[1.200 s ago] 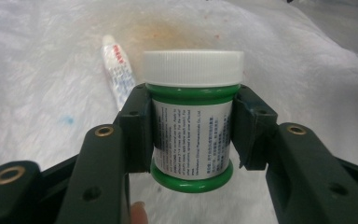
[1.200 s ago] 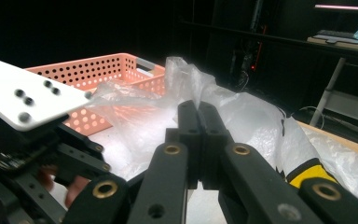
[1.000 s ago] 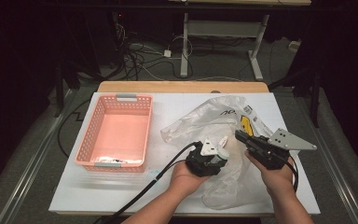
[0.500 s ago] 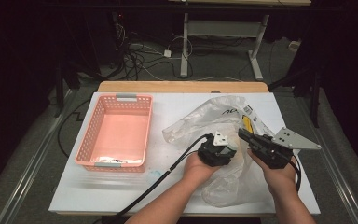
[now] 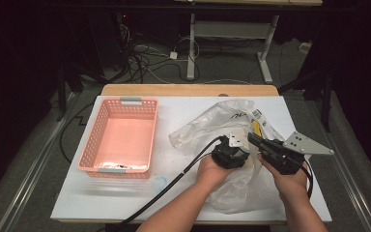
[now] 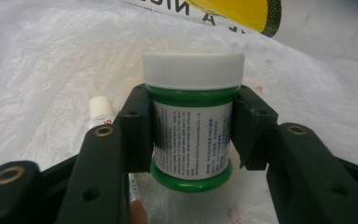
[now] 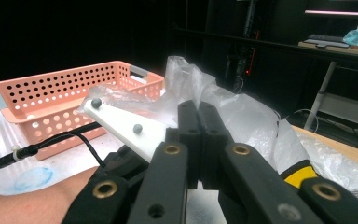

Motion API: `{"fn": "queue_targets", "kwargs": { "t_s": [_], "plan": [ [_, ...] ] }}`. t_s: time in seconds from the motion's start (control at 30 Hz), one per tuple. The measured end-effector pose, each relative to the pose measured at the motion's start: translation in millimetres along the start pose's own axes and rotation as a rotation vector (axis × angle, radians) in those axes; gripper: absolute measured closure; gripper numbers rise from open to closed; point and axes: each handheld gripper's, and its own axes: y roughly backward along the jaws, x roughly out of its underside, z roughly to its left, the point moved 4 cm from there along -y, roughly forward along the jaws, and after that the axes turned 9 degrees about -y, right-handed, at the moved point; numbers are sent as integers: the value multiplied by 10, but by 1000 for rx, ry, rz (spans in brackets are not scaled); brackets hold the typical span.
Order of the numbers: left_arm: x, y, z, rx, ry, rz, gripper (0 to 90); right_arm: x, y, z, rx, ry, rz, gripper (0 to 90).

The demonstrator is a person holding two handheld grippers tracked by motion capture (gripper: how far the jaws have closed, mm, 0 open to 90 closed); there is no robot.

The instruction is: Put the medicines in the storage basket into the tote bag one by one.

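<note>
White tabletop point(image 5: 183, 108), dark room; left gripper point(image 6: 191, 140) jaws clamp green jar point(image 6: 192, 135); right gripper point(image 7: 198, 140) jaws closed.

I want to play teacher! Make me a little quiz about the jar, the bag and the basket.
1. True or false: the left gripper is shut on the jar.
2. What colour is the jar's cap? A) red B) white C) black
3. Fill in: in the high view, the pink basket stands to the ____ of the plastic bag.

Key: 1 true, both pads press its label. 2 B. 3 left.
</note>
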Motion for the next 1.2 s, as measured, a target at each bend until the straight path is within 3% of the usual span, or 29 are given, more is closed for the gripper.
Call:
{"fn": "queue_targets", "kwargs": {
  "t_s": [0.17, 0.33, 0.5, 0.53, 0.6, 0.63, 0.67, 0.73, 0.77, 0.8, 0.93, 1.07, 1.2],
  "plan": [
    [16, -36, 12, -18, 17, 2, 531, 2, 3, -4, 1, -3, 0, 900],
    [36, -39, 27, 1, 2, 27, 531, 4, -2, 1, -1, 4, 2, 900],
    [27, -36, 26, -4, 26, 14, 434, 6, 0, -2, 0, 0, 3, 900],
    [33, -13, 40, -3, -4, 34, 409, 5, -1, -2, -1, 2, 2, 900],
    [26, -10, 13, 1, 5, 21, 393, 5, -2, 0, -1, 3, 3, 900],
    [15, -22, -18, -3, 40, -4, 369, 5, -3, -1, -1, 3, 2, 900],
    [29, 7, -3, 6, 1, 27, 354, 5, -3, 0, -2, 3, 3, 900],
    [31, 25, -24, 7, 27, 5, 347, 4, -3, 2, -2, 4, 2, 900],
    [43, 47, -16, 10, 9, 20, 330, 4, -2, 3, -2, 4, 2, 900],
    [44, 54, -27, 3, 27, 4, 317, 4, -2, 4, -2, 4, 2, 900],
    [93, 148, -34, 30, 13, 12, 295, 8, -8, 13, -6, 1, 4, 900],
    [149, 259, -44, 56, 54, -20, 263, 9, -14, 19, -7, 7, 4, 900],
    [239, 380, -57, 62, 48, -21, 226, 9, -9, 25, -5, 3, 6, 900]
  ]
}}
